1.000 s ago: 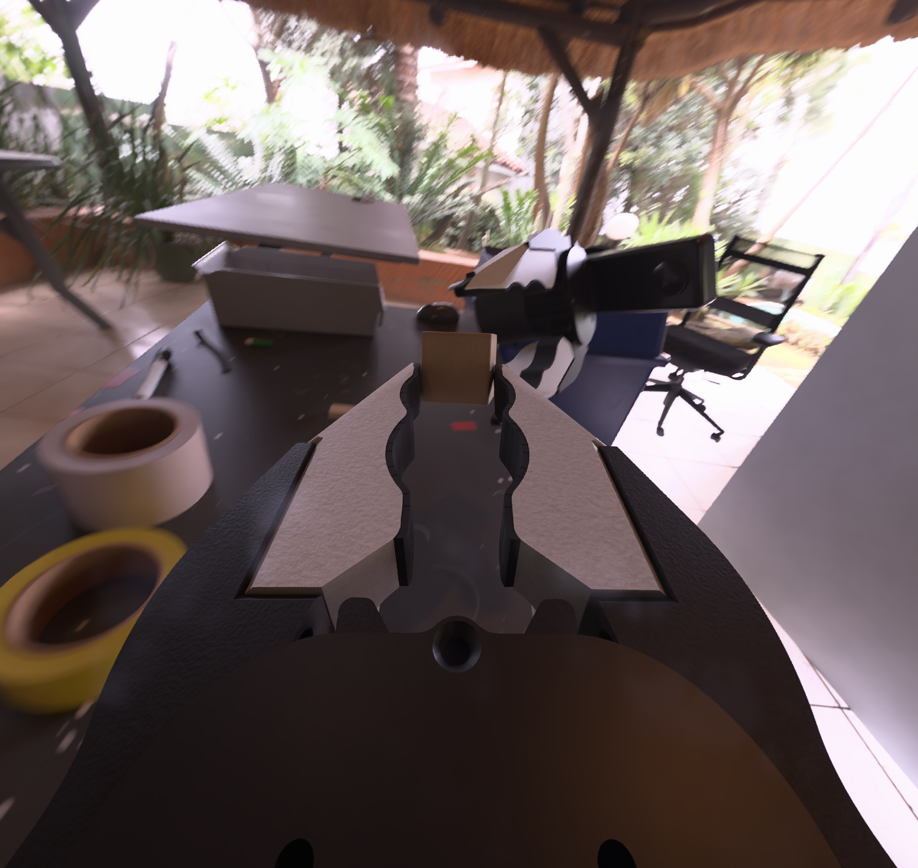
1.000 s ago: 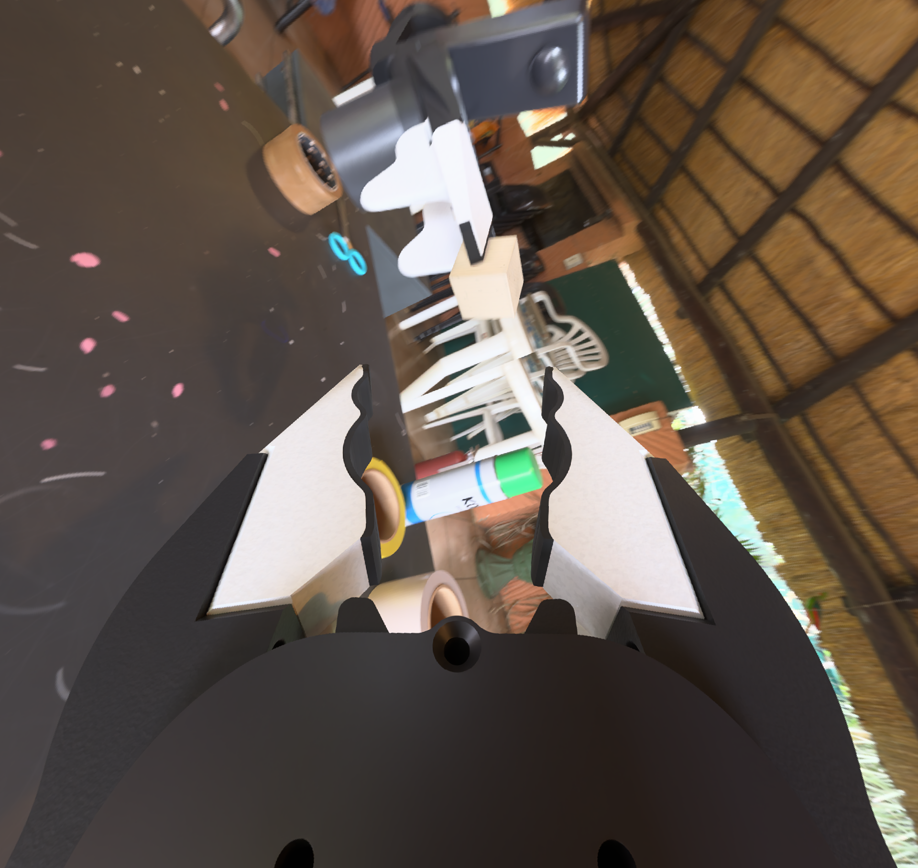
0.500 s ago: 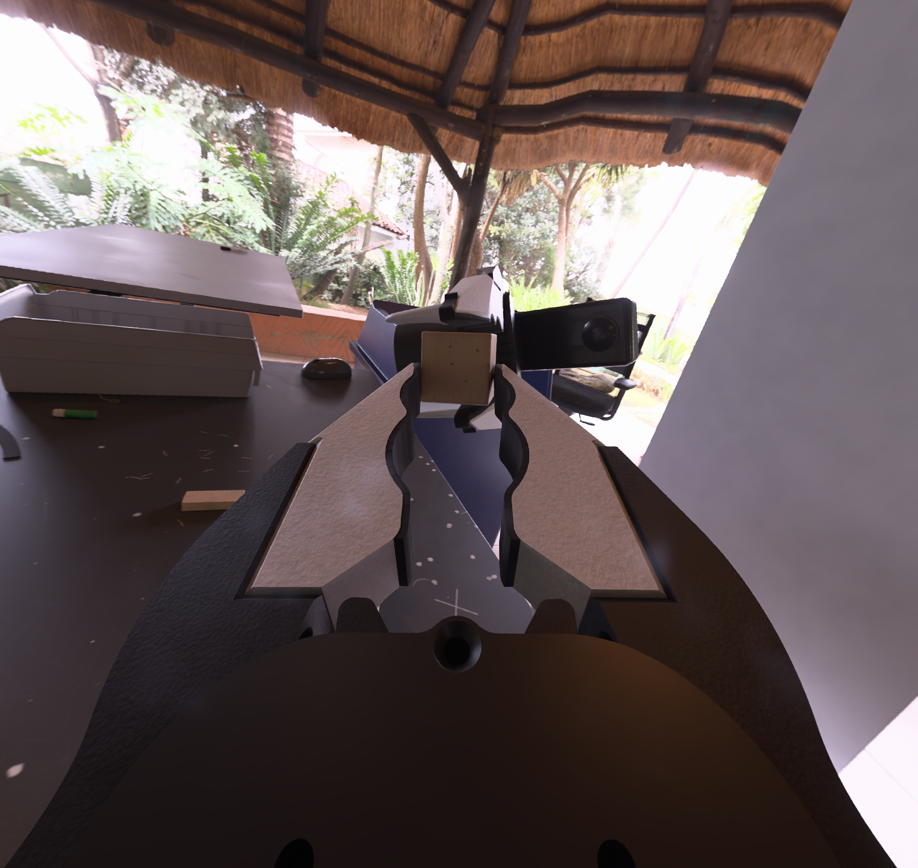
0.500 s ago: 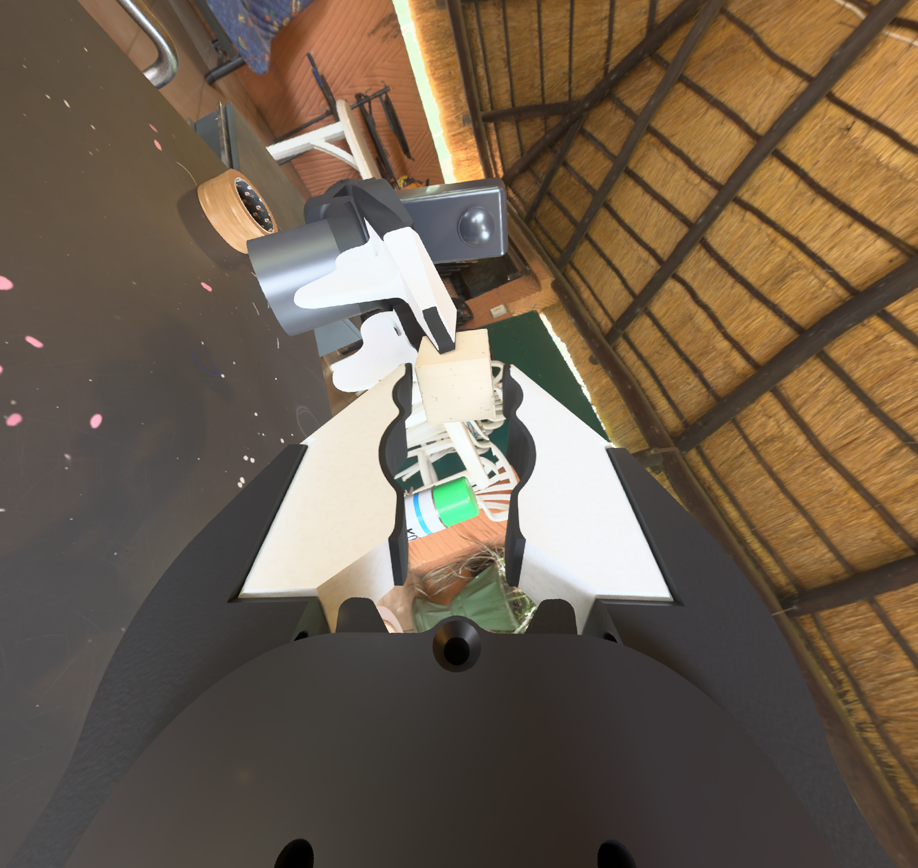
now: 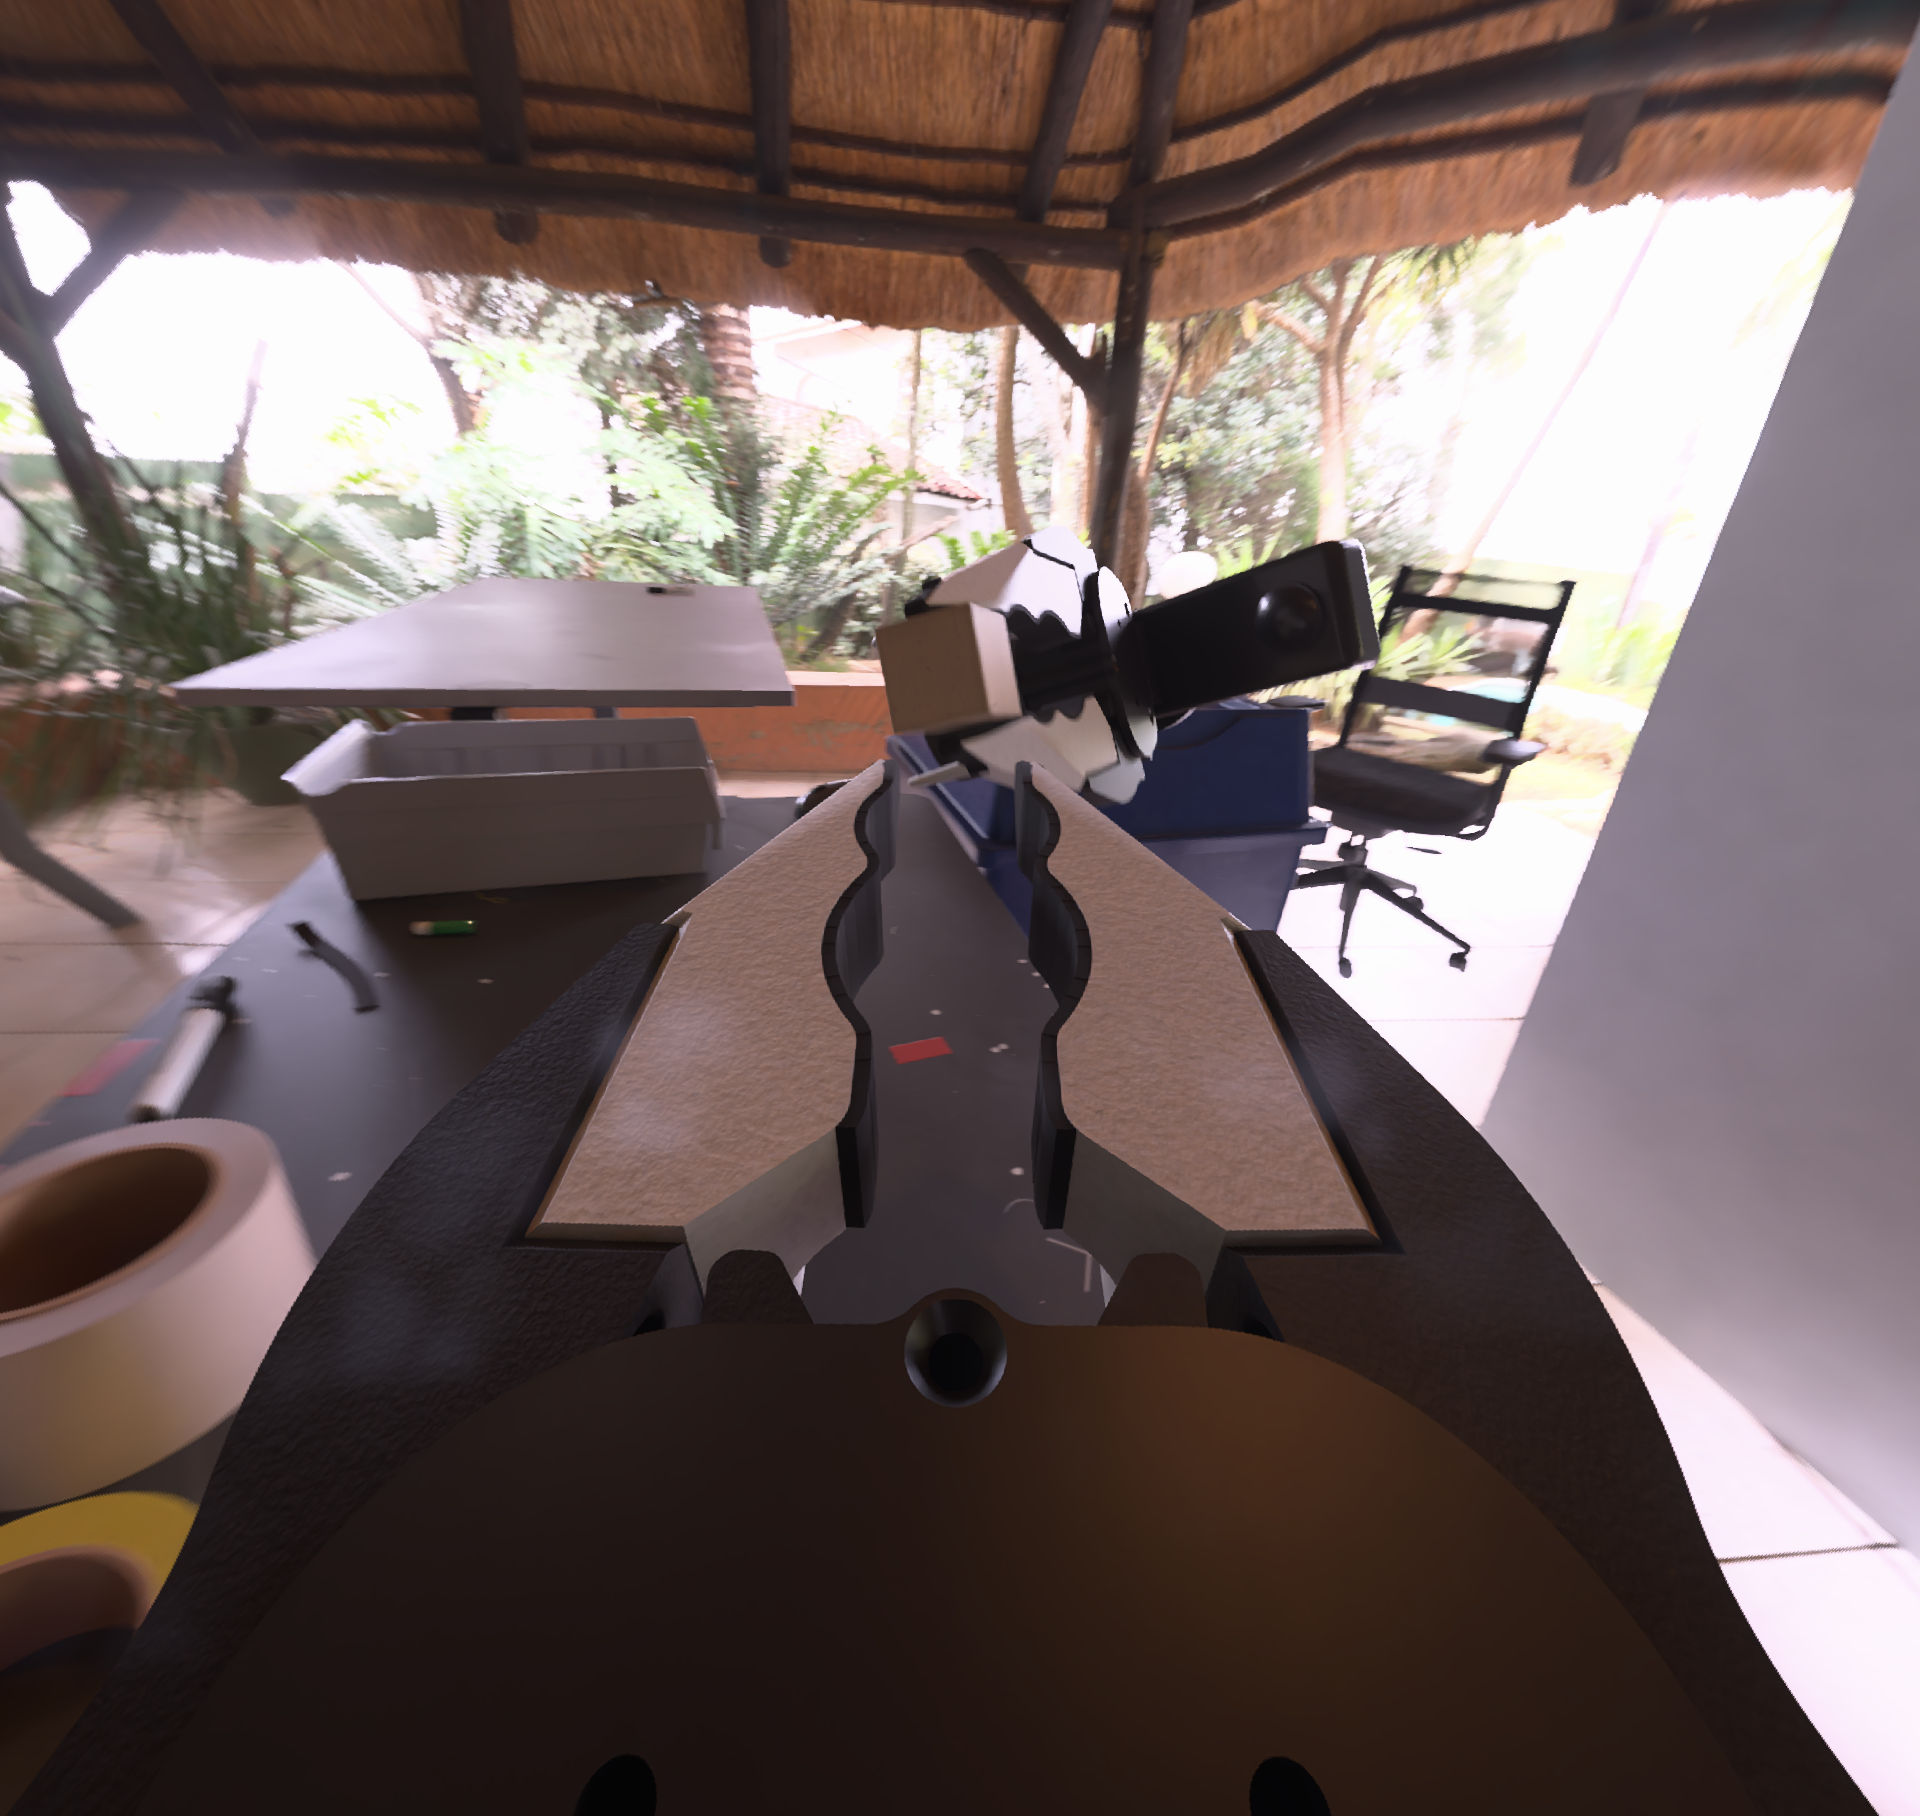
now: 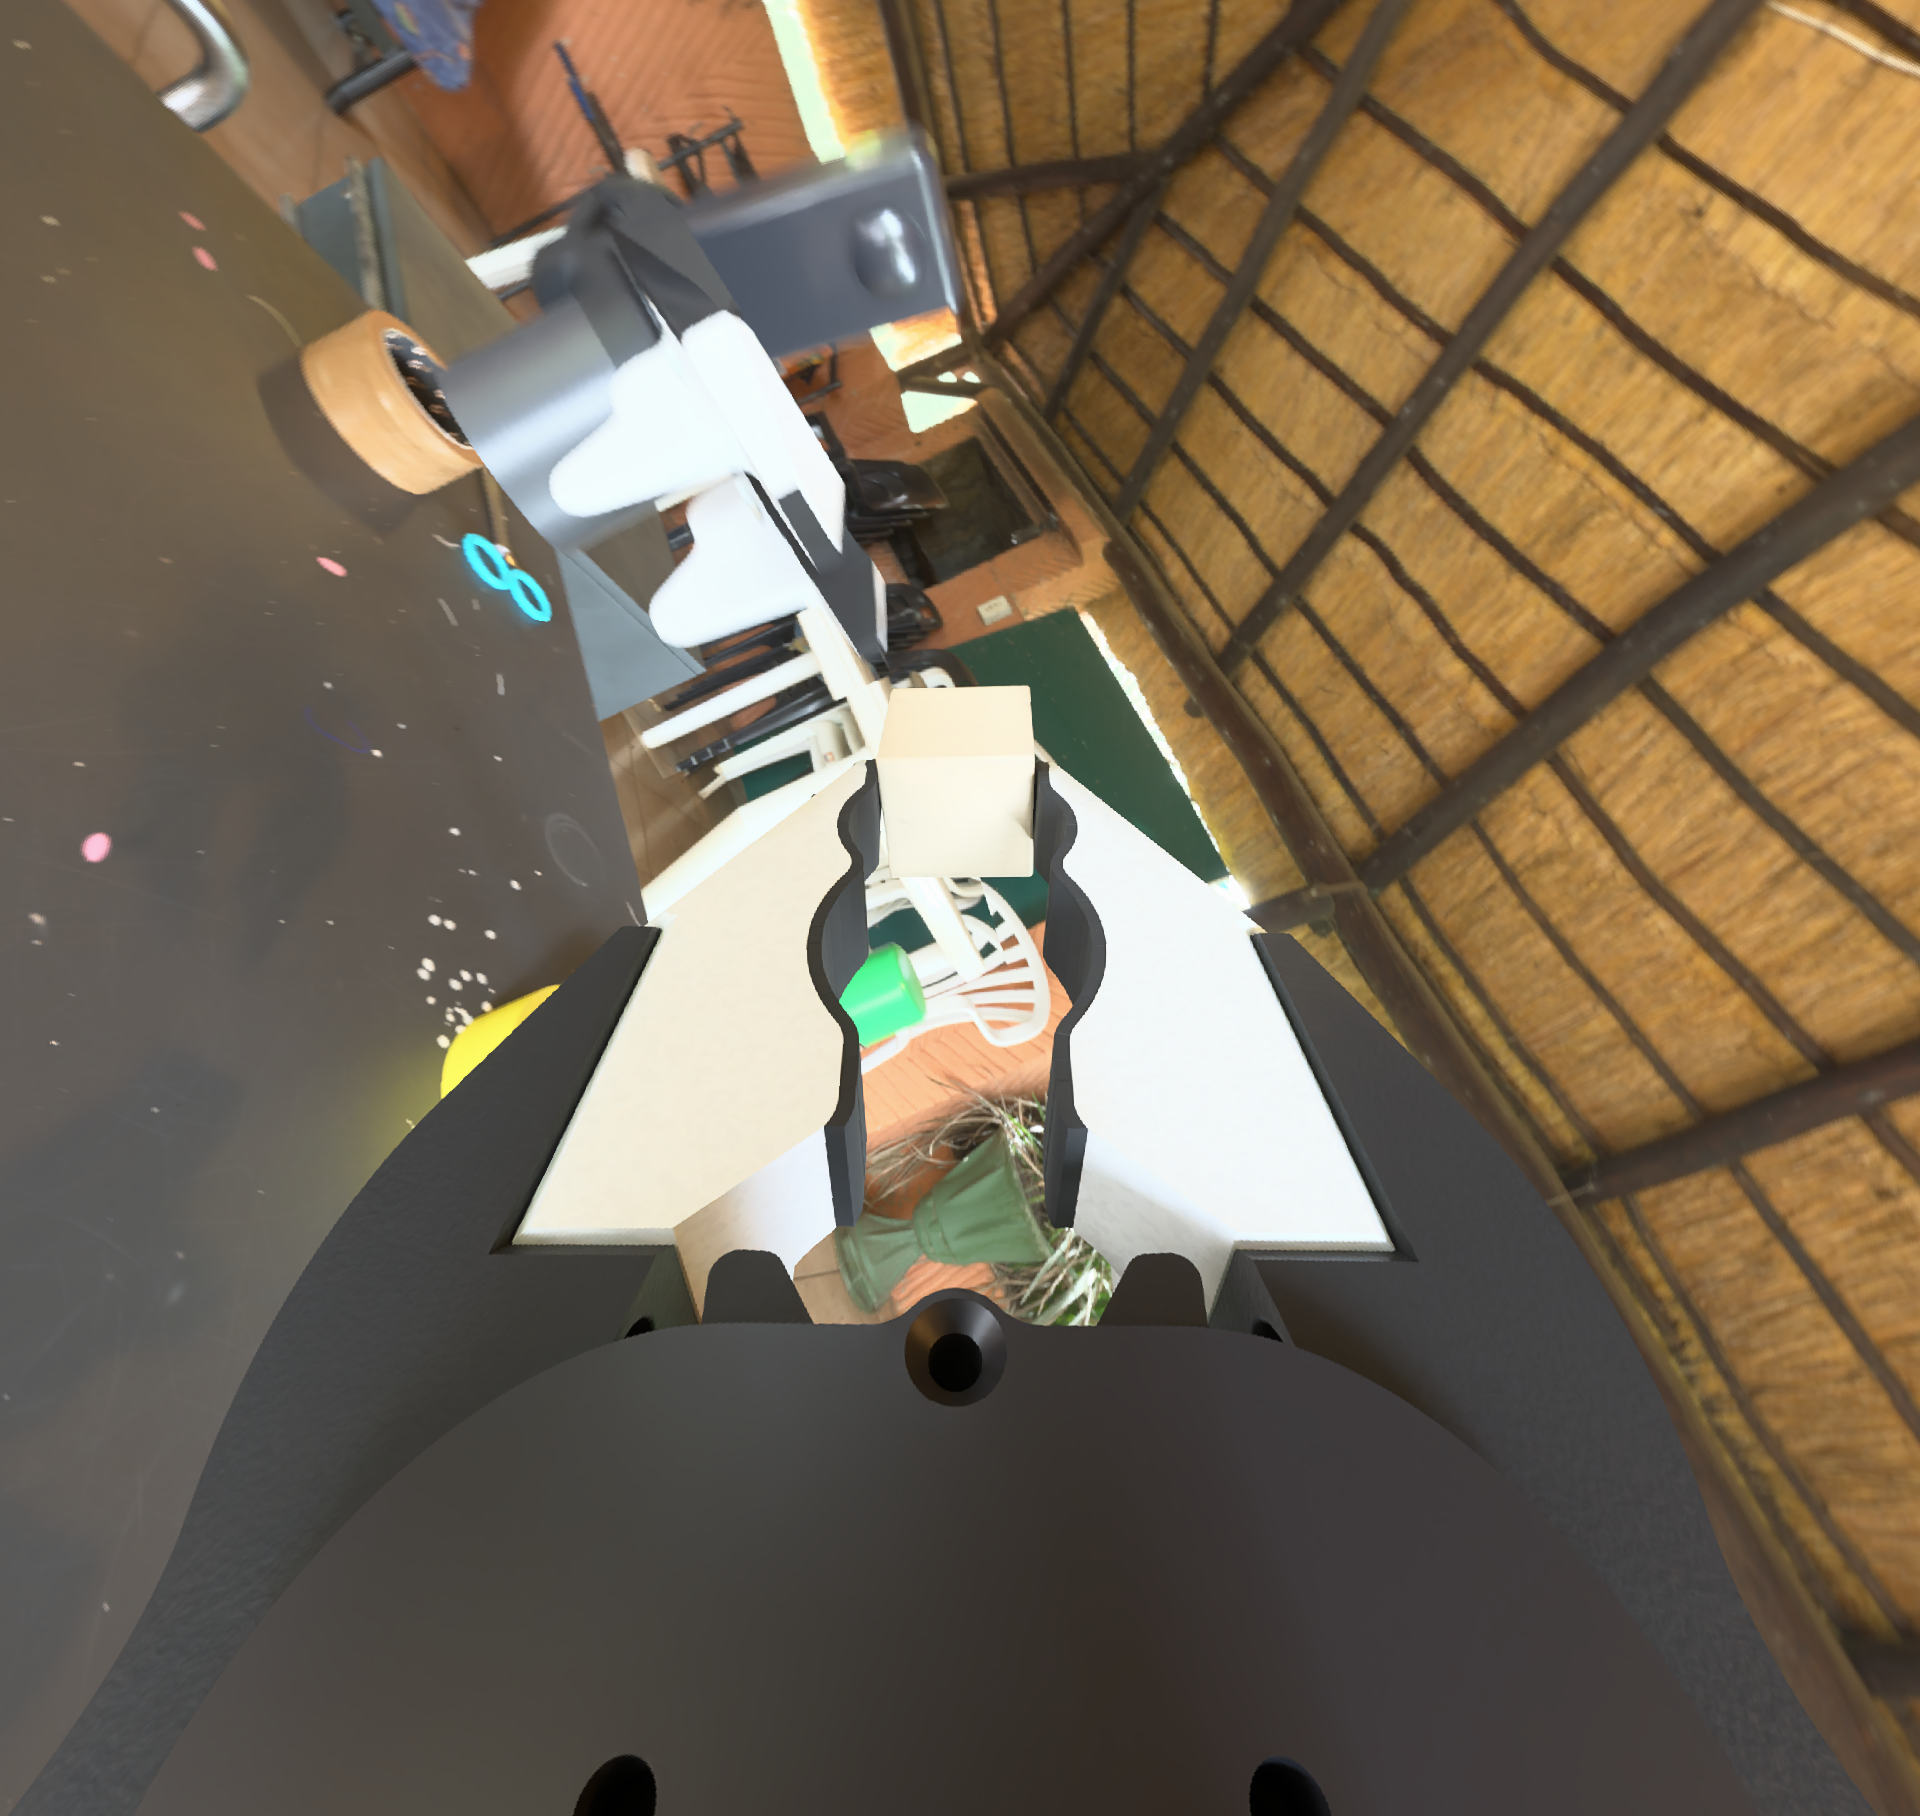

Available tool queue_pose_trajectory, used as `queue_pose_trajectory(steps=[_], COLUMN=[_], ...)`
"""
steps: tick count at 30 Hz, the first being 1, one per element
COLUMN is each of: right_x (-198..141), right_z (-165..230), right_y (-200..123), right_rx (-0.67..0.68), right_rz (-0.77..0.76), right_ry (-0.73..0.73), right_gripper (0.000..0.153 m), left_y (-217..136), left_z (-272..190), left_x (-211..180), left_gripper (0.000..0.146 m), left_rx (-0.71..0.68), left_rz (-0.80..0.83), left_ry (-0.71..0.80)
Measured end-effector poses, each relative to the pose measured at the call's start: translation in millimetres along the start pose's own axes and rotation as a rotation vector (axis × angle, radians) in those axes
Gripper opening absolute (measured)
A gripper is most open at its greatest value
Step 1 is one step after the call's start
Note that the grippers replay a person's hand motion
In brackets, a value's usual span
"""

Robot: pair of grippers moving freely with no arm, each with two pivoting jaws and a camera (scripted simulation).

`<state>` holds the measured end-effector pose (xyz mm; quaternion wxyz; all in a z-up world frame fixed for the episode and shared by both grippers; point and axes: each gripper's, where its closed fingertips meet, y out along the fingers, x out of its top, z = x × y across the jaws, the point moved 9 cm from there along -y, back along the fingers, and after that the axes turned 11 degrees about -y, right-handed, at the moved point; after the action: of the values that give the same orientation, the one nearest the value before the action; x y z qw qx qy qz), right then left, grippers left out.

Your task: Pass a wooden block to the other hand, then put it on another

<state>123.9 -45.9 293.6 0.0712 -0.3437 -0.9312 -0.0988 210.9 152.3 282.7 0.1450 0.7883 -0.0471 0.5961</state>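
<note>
Thatch and dark poles roof an open shelter, with a dark, paint-flecked bench (image 5: 436, 987) filling the lower left of the left wrist view. At the centre of the right wrist view, the right tongs (image 6: 956, 810) pinch the wooden block (image 6: 956, 779) at their very tips, off the bench. The left tongs (image 5: 954, 790) stand slightly parted with nothing between them; in the right wrist view they show in the upper left, clear of the block. In the left wrist view the block (image 5: 935, 670) sits just above centre, held by the right tongs.

The hand-over looks done, so the step in hand is probably carrying the block to a second one, which neither view shows. With so shallow a grip, the block may pivot; the right tongs would do well to turn slowly, level its bottom face, and lower it squarely before letting go.

The block is a pale, matte cube with crisp edges. The fingers (image 5: 727, 1039) have grainy beige faces and dark, wavy inner pads. At the lower left of the left wrist view lie a cream tape roll (image 5: 135, 1278) and a yellow tape roll (image 5: 94, 1538); a grey tray (image 5: 509, 821) sits mid-left.
</note>
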Motion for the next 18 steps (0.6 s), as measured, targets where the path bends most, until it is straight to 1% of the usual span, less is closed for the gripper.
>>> queue_pose_trajectory(steps=[4, 8, 11, 15, 18], right_x=[-24.0, -53.4, -73.8, -95.4, -107.0], right_z=[-35.5, -62.7, -75.7, -87.6, -94.0], right_y=[-29.6, -62.7, -82.9, -101.9, -113.4], right_rx=[-0.051, -0.091, -0.094, -0.081, -0.081], right_rz=[0.072, 0.156, 0.210, 0.254, 0.279], right_ry=[0.040, 0.078, 0.091, 0.118, 0.117], right_gripper=[0.029, 0.029, 0.029, 0.029, 0.029], left_y=[-11.2, -5.3, 8.4, 34.4, 56.4], left_z=[-18.5, -29.9, -34.1, -34.3, -33.5], left_x=[21.9, 31.8, 32.8, 29.9, 26.5], left_gripper=[0.018, 0.018, 0.018, 0.018, 0.014], left_rx=[0.083, 0.151, 0.177, 0.186, 0.195], left_rz=[-0.014, 0.028, 0.064, 0.111, 0.150], left_ry=[0.111, 0.178, 0.222, 0.255, 0.285])
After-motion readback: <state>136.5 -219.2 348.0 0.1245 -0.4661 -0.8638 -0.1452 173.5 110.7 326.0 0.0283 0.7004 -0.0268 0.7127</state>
